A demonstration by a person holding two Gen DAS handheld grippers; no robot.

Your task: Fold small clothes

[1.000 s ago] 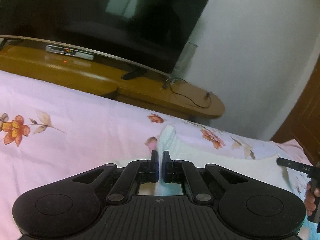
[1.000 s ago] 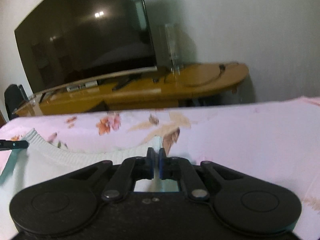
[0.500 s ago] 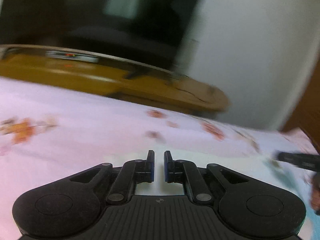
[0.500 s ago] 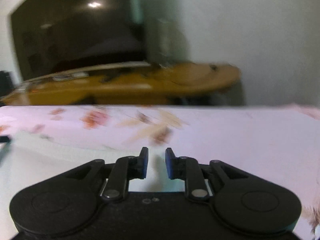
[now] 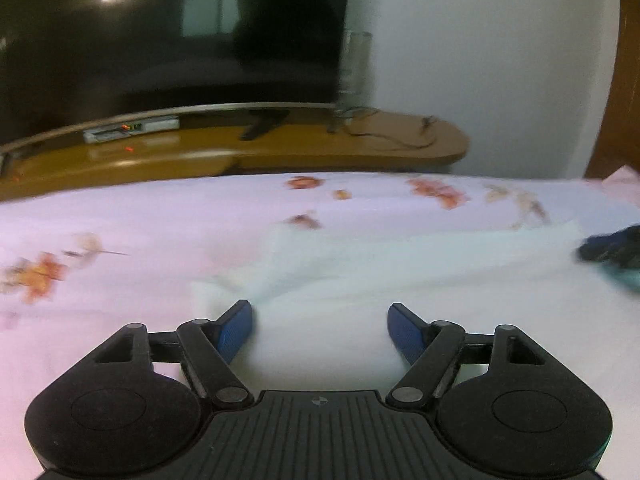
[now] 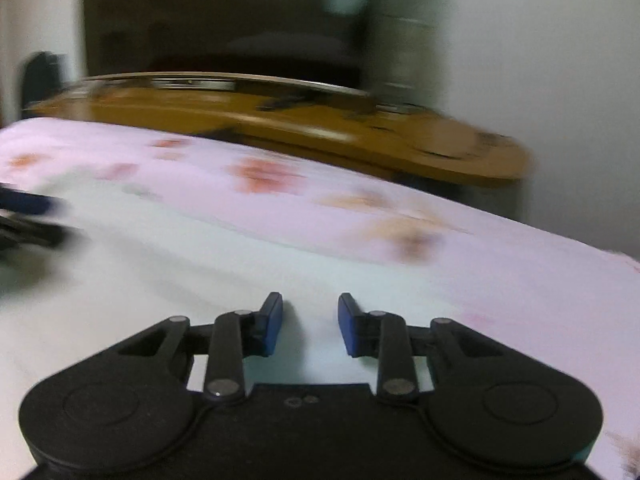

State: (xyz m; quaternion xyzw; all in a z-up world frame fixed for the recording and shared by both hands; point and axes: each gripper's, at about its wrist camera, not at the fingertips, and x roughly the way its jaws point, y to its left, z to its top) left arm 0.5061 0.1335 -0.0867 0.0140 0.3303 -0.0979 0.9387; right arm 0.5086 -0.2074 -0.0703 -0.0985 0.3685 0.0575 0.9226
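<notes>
A small white knitted garment (image 5: pixel 360 264) lies spread on the pink flowered bedsheet (image 5: pixel 140 232). My left gripper (image 5: pixel 320 320) hangs just over its near part, jaws opening wide, the cloth lying under the gap and not pinched. In the right wrist view the same white garment (image 6: pixel 160 264) fills the lower left. My right gripper (image 6: pixel 310 320) is over it with jaws opening, a narrower gap, nothing pressed between the blue pads (image 6: pixel 274 326). Each gripper shows as a dark blur at the other view's edge, the right gripper (image 5: pixel 612 246) and the left gripper (image 6: pixel 28 216).
Beyond the bed stands a wooden TV bench (image 5: pixel 280 148) with a large dark television (image 5: pixel 160 40), a set-top box (image 5: pixel 132 128), a glass (image 5: pixel 354 68) and a cable. A white wall (image 5: pixel 480 60) rises behind; a brown door edge (image 5: pixel 624 80) is at the right.
Both grippers were shut on the garment's edge a second ago; both have opened and let it go onto the bed. Both hands sank and rolled, and the views are blurred.
</notes>
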